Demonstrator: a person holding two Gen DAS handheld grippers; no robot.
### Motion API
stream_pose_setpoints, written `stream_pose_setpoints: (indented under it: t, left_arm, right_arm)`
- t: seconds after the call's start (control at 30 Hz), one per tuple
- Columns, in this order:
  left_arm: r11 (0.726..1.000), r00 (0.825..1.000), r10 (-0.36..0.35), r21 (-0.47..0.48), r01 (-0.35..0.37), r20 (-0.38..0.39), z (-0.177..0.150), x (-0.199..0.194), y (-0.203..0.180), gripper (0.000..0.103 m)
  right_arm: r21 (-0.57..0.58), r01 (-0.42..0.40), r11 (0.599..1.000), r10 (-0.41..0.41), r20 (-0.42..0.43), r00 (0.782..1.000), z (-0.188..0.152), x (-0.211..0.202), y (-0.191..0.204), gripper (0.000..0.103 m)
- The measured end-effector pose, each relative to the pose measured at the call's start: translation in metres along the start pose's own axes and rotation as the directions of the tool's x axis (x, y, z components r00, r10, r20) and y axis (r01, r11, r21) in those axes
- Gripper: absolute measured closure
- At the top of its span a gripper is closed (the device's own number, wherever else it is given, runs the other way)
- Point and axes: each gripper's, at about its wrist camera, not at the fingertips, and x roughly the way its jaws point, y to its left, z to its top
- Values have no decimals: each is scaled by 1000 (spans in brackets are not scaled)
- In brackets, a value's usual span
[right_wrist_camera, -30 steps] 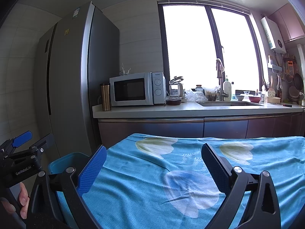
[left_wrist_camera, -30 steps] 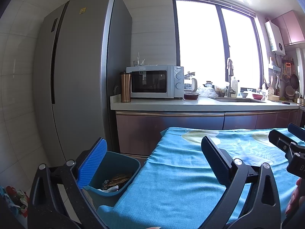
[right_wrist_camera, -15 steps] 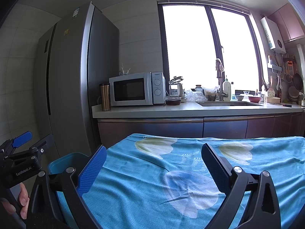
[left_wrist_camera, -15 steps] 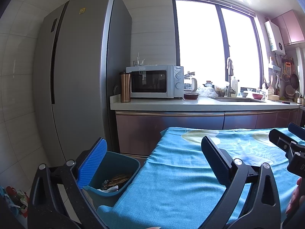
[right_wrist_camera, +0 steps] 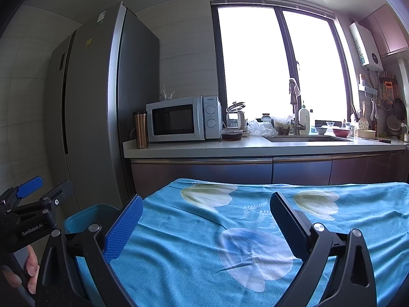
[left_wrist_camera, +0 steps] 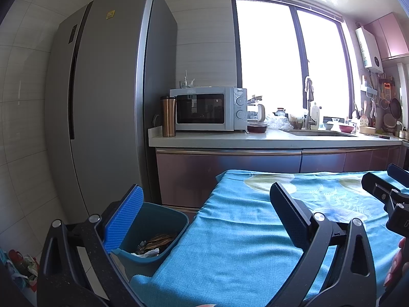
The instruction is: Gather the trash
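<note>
"GenRobot.AI" in white on left gripper (right_wrist_camera: 28, 199) body, seen in right wrist view. "Galanz" on microwave (right_wrist_camera: 184, 119) panel. Fridge (right_wrist_camera: 102, 102) stickers unreadable.

Tablecloth (right_wrist_camera: 179, 243) turquoise, printed with pale white and cream tulips. Trash bin (left_wrist_camera: 156, 220) teal-blue, brown and white wrappers inside. Fingers (left_wrist_camera: 122, 217) black frame, pads bright blue with a fine honeycomb texture. Fridge (left_wrist_camera: 107, 102) grey-silver, small yellow sticker. Microwave (left_wrist_camera: 207, 108) white-grey, black door. Tumbler (left_wrist_camera: 168, 116) copper, black lid. Bench (left_wrist_camera: 255, 140) off-white top, brushed mauve-metal cabinet fronts below.
</note>
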Motion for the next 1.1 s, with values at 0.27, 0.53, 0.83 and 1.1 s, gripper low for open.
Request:
stream_pose_setpoints:
  t: [0.27,0.53,0.83,1.1]
  left_arm:
    - [1000,1000,-1,3,1,-1,-1,0,0,6]
    - [1000,1000,-2,5,2,0,-2,0,-1,6]
    - [999,999,-35,38,35,-11,-4,4,-11,6]
    - [985,956,-169,-16,170,-239,-9,62,-29,5]
  right_arm:
    - [0,-2,1000,2,-3,1000,0,0,0,7]
    - [3,-1,1000,1,-2,1000,0,0,-1,7]
    - [10,6,1000,-6,-5,1000,-2,-1,-5,7]
    - [26,64,998,-63,-63,996,-2,1,-37,7]
